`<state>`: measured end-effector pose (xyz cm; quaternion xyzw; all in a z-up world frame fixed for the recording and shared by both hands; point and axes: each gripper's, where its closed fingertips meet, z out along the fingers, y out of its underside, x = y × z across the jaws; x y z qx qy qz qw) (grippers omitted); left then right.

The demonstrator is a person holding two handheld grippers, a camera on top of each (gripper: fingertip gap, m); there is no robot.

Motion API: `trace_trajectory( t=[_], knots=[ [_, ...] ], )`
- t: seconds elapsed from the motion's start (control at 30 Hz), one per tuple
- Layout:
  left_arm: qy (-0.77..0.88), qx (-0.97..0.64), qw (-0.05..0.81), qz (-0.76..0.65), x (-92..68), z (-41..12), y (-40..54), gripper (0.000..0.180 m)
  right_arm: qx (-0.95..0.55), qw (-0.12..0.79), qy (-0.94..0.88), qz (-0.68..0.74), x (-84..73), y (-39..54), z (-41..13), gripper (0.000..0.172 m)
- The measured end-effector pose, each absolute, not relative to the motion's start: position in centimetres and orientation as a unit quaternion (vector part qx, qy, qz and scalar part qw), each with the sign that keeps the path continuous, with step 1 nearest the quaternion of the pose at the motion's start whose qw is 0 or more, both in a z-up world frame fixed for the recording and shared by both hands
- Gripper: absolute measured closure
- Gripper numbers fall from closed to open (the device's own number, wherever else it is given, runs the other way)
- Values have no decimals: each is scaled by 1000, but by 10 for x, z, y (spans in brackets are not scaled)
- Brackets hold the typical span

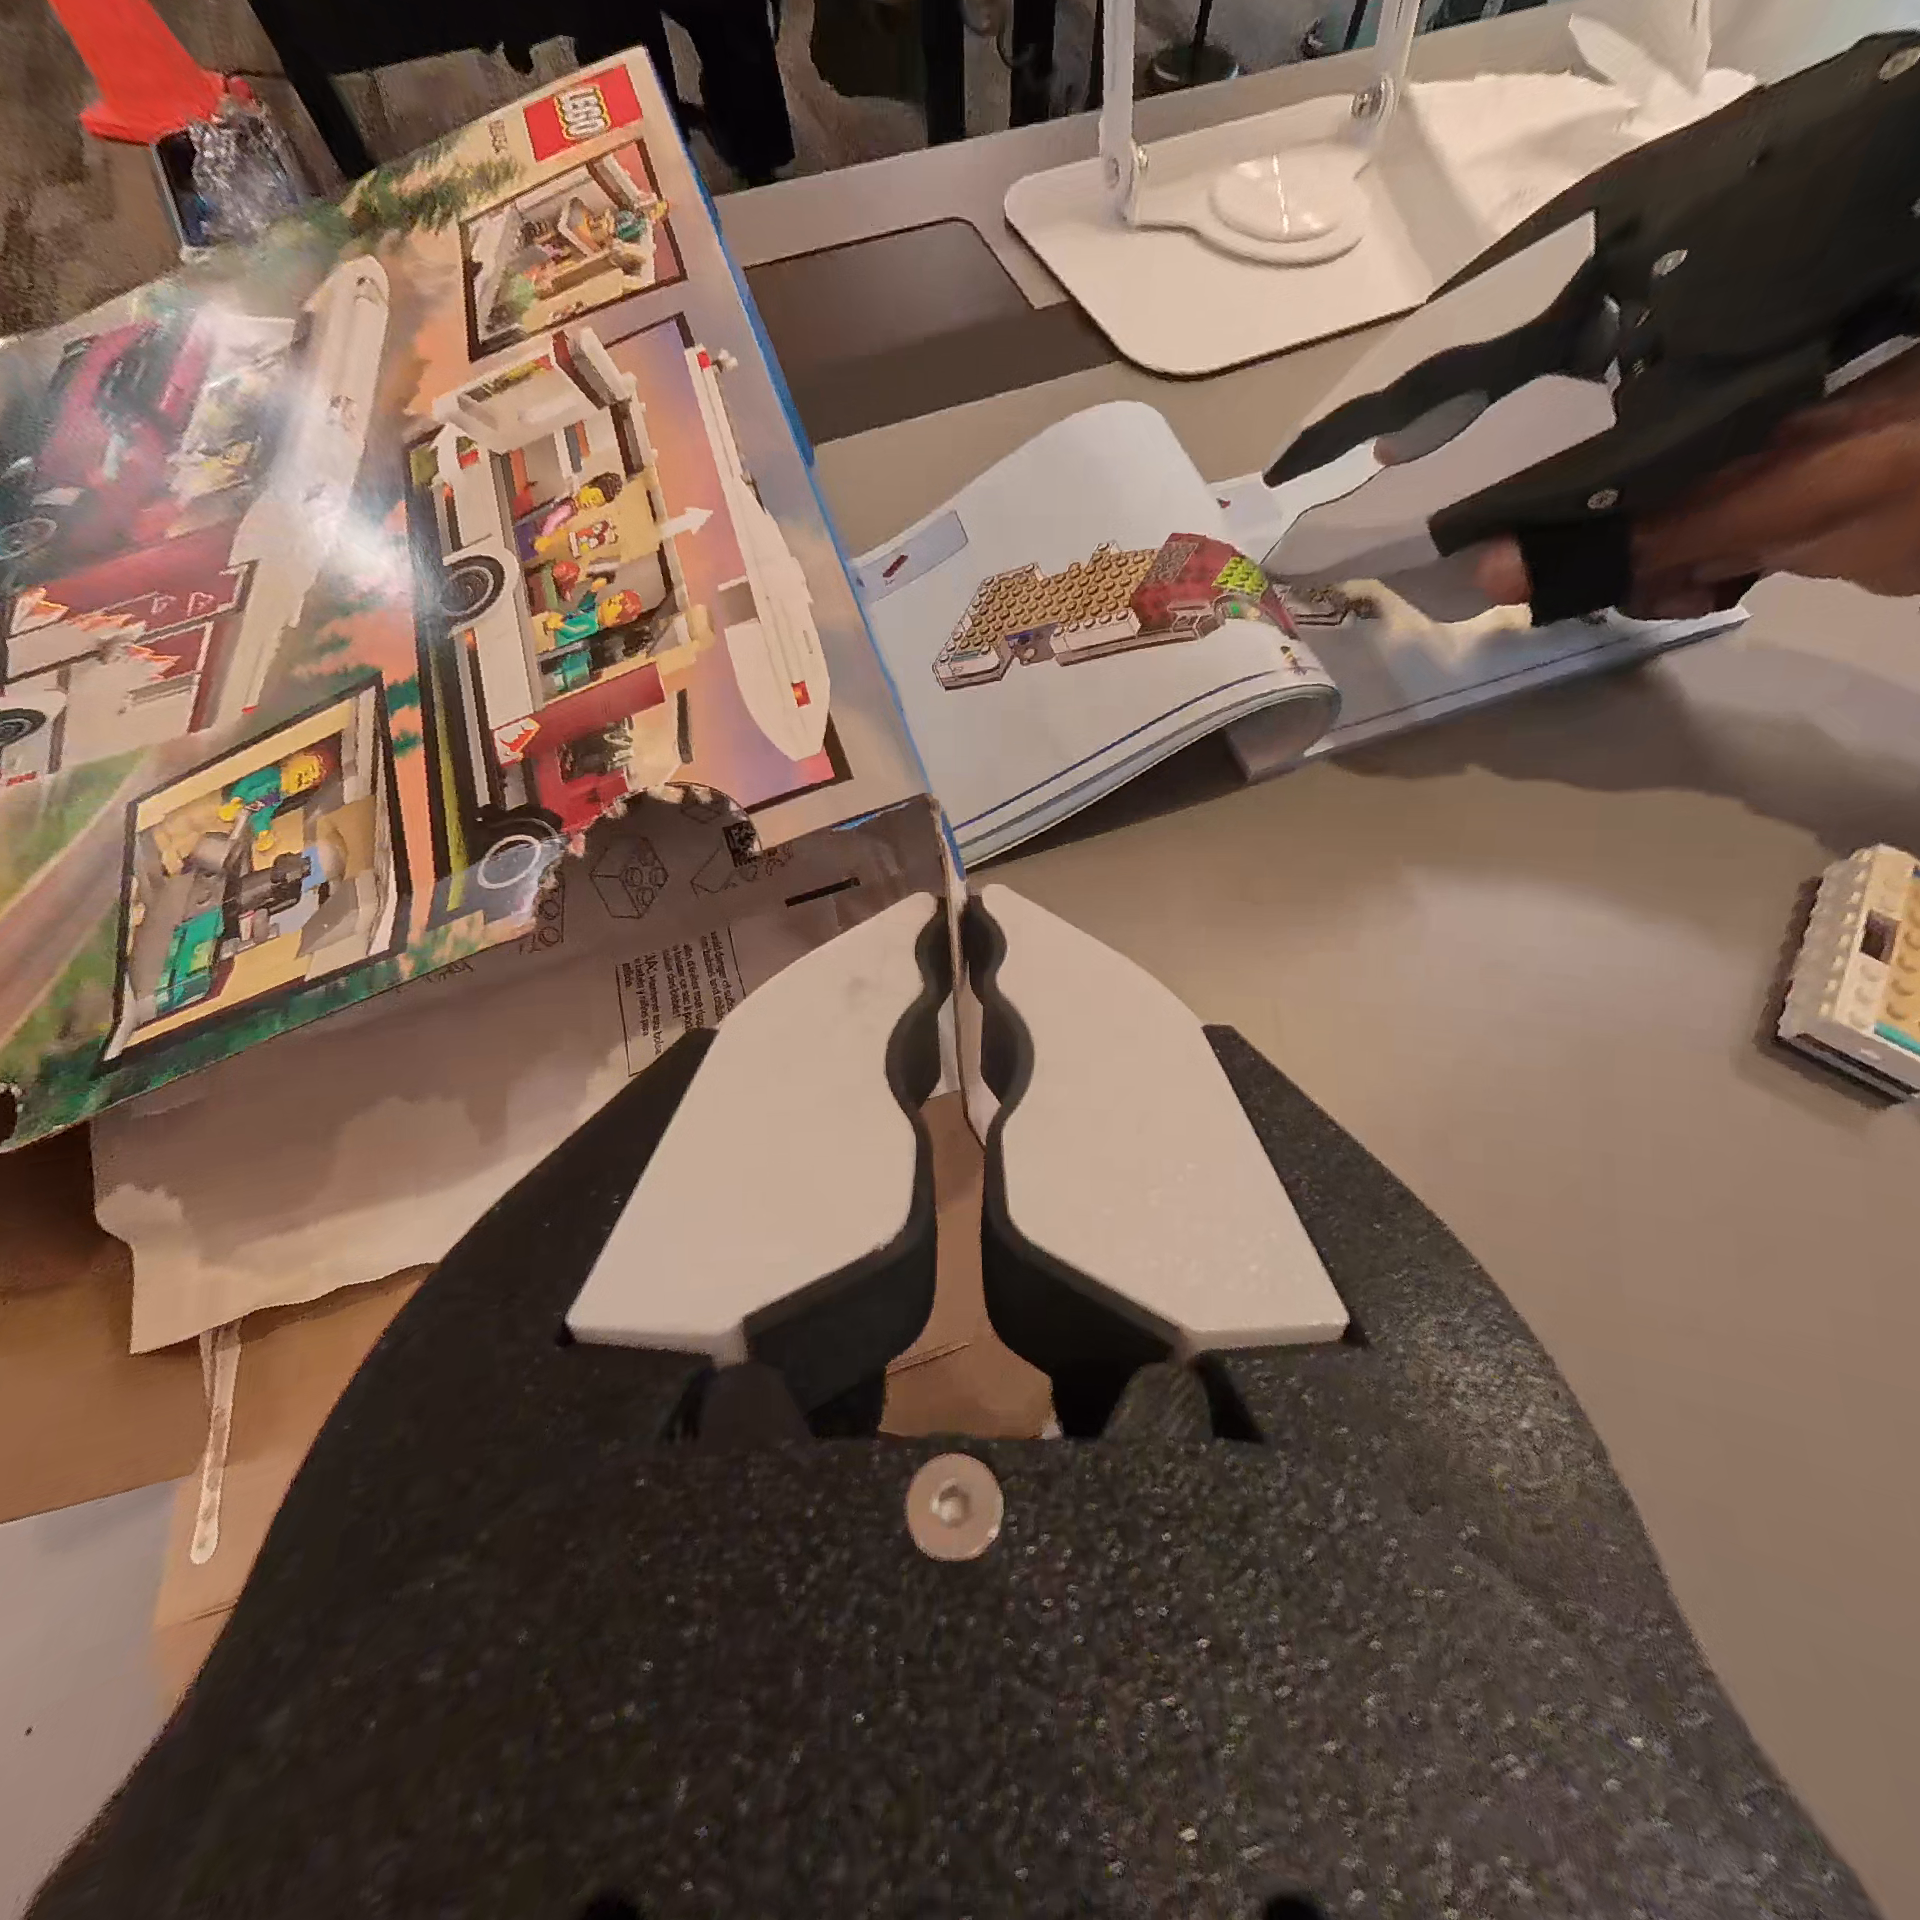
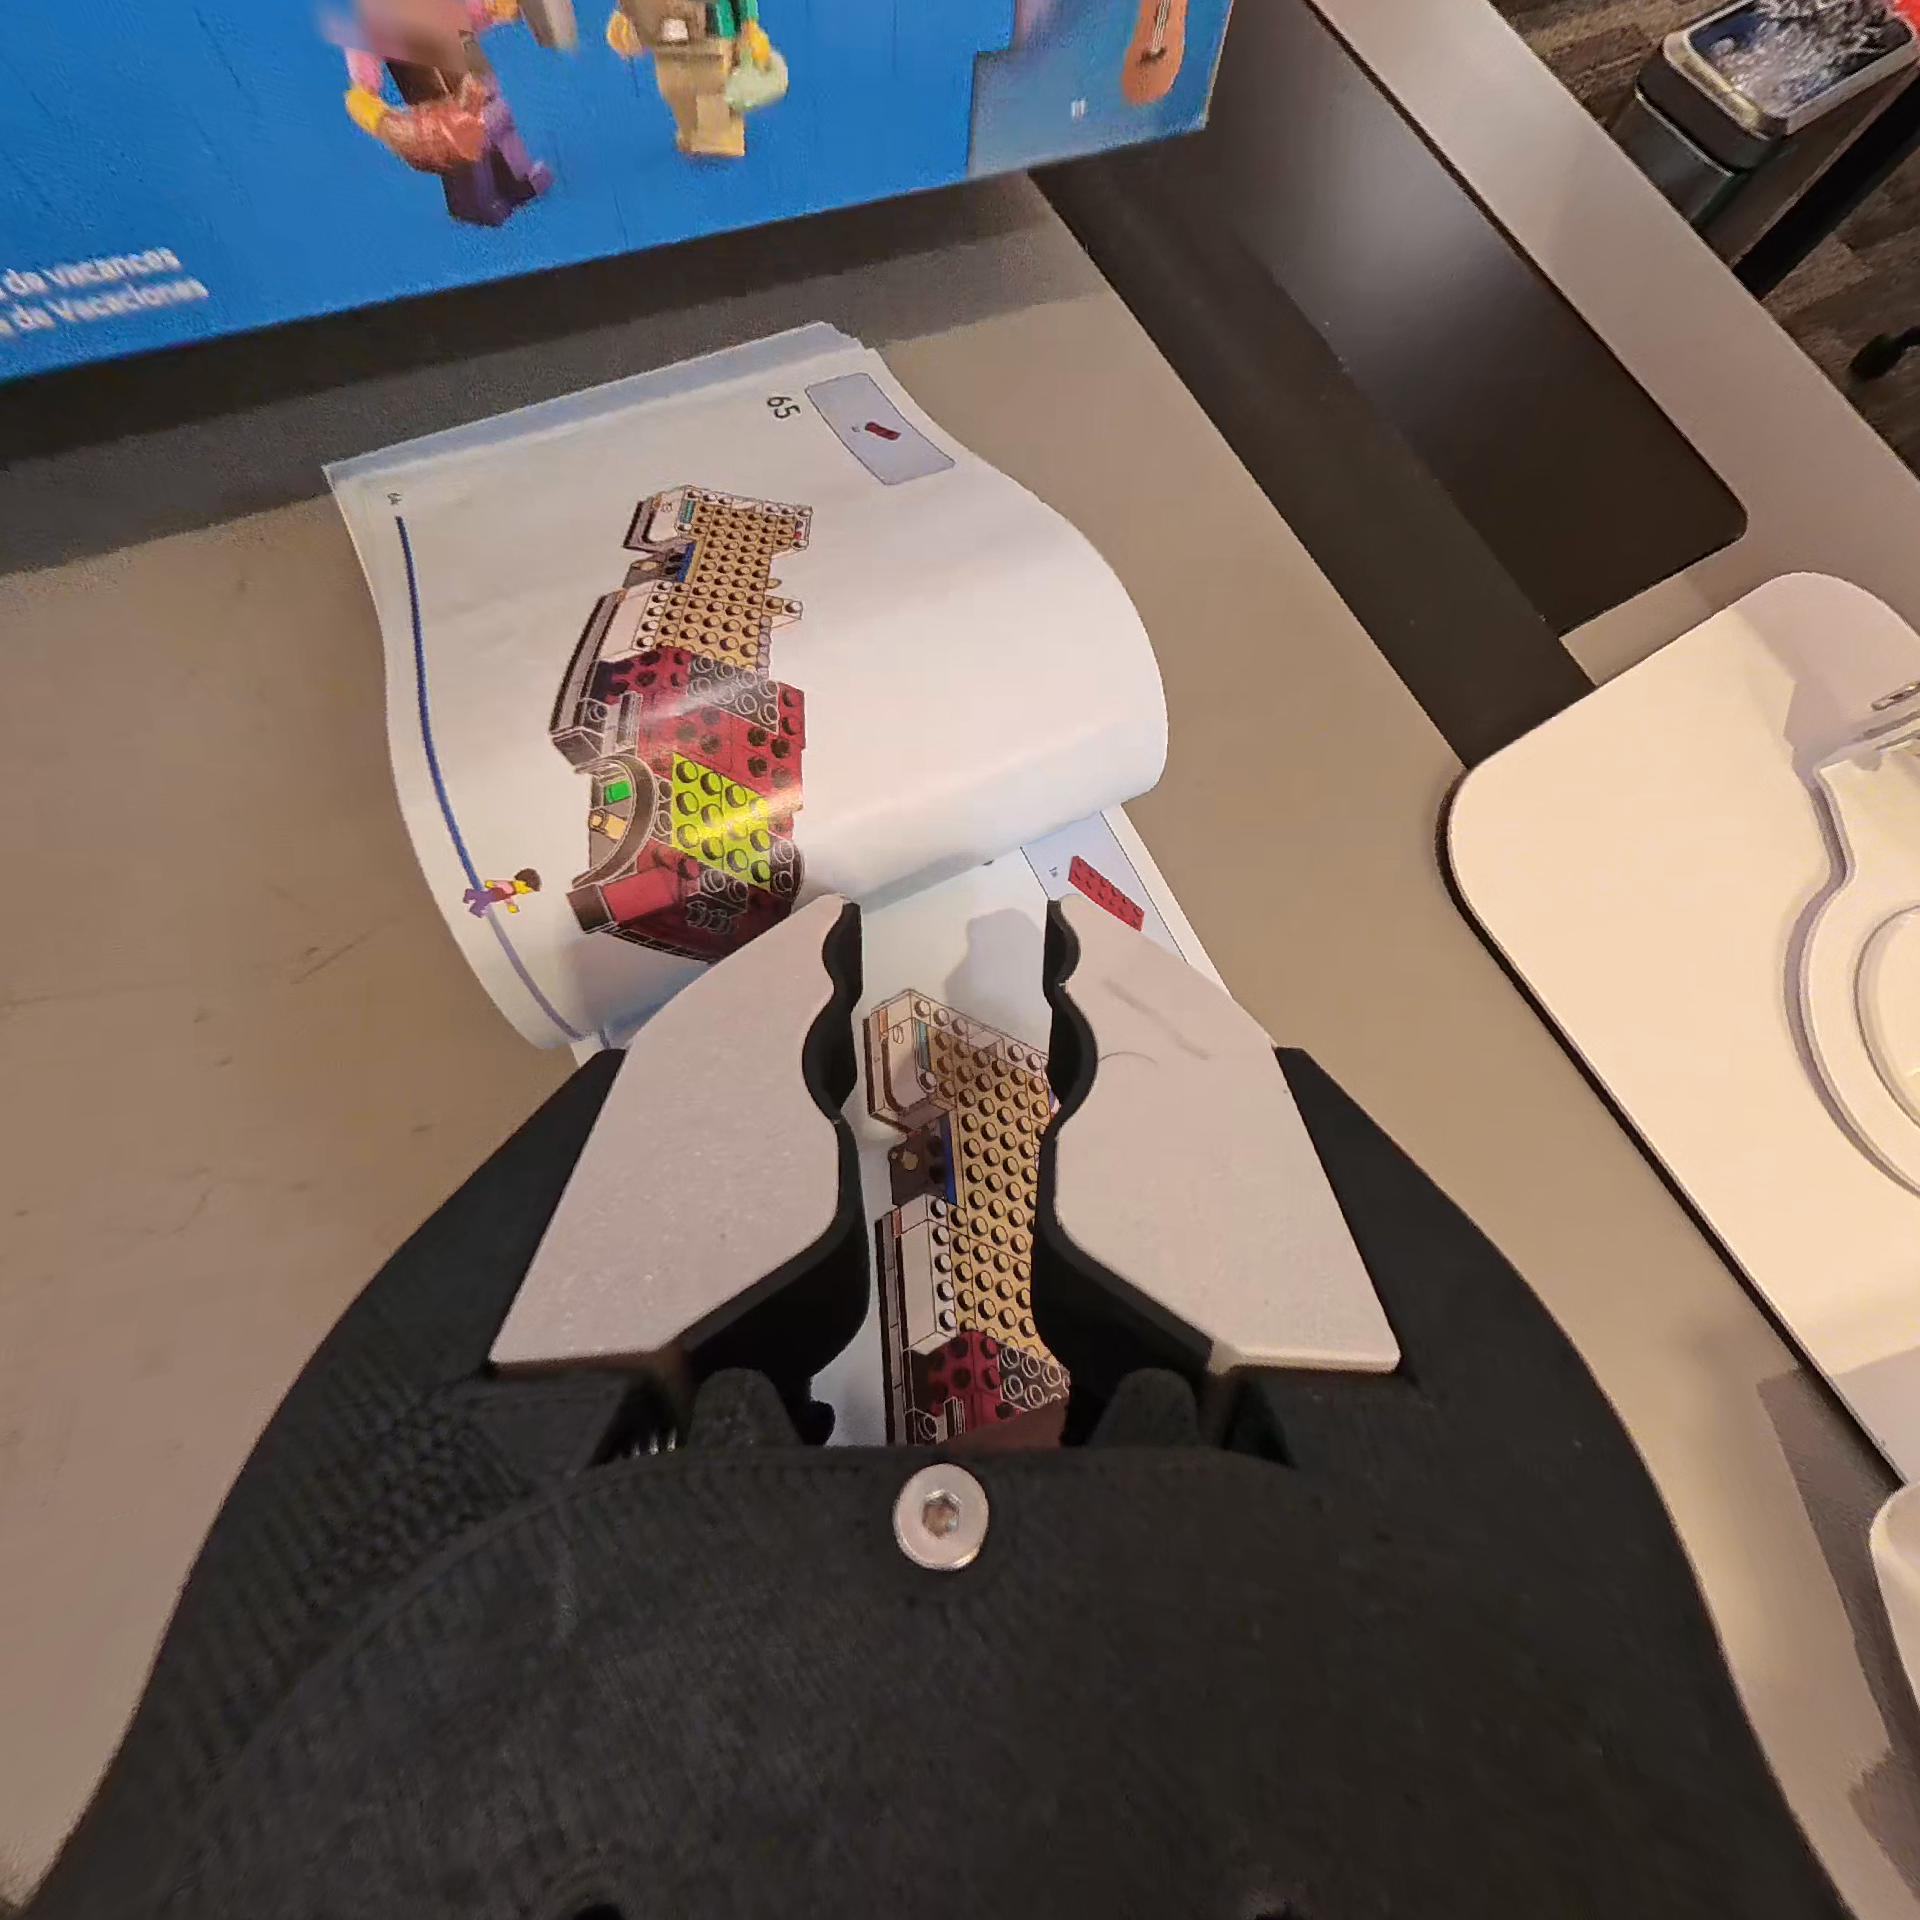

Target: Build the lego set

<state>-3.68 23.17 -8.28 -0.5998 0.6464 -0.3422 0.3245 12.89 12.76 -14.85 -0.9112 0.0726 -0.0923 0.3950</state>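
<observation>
I see a matte beige bench with a dark inset panel near its far edge. An open instruction booklet lies on it, one page curled up. Beside that sits a white flat stand base, and nearer me a small, partly built brick model and brown paper.

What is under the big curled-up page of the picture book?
Under the curled page of the booklet lies another page showing a red brick and a brick model. The rest of that page is covered.
</observation>
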Motion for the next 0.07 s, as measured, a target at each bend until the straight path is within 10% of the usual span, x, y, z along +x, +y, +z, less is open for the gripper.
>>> trace_trajectory(
  t=[0.03,0.07],
  knots=[
    [646,-600,324,-344,-37,-83,232,179,-911,395,72,-93,129,128,-148,138],
    [647,-600,322,-343,-36,-84,231,179,-911,395,71,-94,129,129,-148,138]
  ],
)
